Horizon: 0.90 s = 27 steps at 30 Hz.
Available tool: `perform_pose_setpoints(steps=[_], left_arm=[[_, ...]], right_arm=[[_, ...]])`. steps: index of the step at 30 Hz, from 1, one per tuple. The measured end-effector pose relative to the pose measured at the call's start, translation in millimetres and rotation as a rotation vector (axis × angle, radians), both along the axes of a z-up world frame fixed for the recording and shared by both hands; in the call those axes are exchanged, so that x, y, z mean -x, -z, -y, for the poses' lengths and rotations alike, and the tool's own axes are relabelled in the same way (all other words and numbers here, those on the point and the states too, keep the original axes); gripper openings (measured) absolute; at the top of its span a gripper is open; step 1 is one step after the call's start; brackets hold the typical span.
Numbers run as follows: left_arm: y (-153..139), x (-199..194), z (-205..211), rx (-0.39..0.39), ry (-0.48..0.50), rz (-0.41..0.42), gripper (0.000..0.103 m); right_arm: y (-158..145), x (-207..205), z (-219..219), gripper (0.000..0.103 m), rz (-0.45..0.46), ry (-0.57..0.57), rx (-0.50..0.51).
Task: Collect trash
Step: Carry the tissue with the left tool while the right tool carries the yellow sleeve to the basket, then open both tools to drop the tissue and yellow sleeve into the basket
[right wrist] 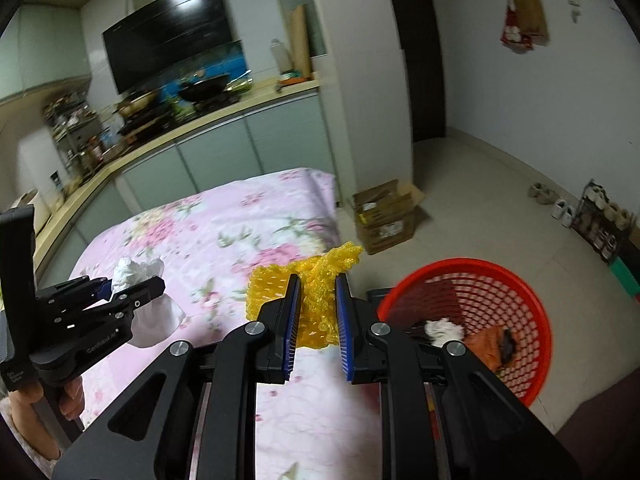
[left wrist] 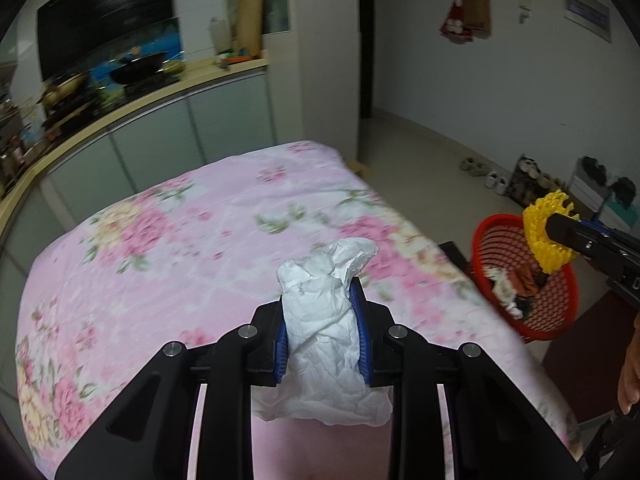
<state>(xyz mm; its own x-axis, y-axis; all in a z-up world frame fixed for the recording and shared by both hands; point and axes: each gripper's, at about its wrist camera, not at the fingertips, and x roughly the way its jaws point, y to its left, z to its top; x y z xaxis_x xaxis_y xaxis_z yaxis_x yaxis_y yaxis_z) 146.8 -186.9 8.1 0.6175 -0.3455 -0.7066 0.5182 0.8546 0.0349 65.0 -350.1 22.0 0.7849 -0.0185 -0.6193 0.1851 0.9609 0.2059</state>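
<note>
A: Left wrist view: the left gripper (left wrist: 322, 332) is clamped on a crumpled white tissue (left wrist: 324, 344), blue pads (left wrist: 280, 350) pressed against both its sides, held above the floral cloth (left wrist: 160, 248).

B: At far right, the right gripper (left wrist: 560, 236) grips yellow foam netting (left wrist: 544, 236) over the red basket (left wrist: 560, 312). Scraps lie inside the basket.

A: Right wrist view now: the right gripper (right wrist: 318, 312) pinches the netting (right wrist: 316, 300) between narrow jaws, above the cloth's (right wrist: 224, 240) right edge.

B: The basket (right wrist: 532, 320) sits just right of it, holding white and orange scraps. A cardboard box (right wrist: 384, 212) stands farther back on the floor.

A: Far left, the left gripper (right wrist: 132, 284) holds the tissue (right wrist: 136, 270) over the cloth.
</note>
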Motion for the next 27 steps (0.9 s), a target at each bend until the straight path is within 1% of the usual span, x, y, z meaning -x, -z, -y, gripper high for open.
perform_pose_setpoints(steps=[8,13,22,27], left_arm=[[-9,2,43,0.046,0.112,-0.038,0.025],[-11,4,71,0.091,0.195,-0.084,0.025],[-1,9,119,0.107,0.297,-0.150,0.025],[5,13,154,0.117,0.355,-0.193,0.025]], right_arm=[[-2,15,38,0.018,0.009,0.099,-0.025],[-4,26,61,0.018,0.020,0.158,-0.033],[9,46,96,0.018,-0.002,0.255,-0.087],[14,57,113,0.018,-0.007,0.319,-0.107]])
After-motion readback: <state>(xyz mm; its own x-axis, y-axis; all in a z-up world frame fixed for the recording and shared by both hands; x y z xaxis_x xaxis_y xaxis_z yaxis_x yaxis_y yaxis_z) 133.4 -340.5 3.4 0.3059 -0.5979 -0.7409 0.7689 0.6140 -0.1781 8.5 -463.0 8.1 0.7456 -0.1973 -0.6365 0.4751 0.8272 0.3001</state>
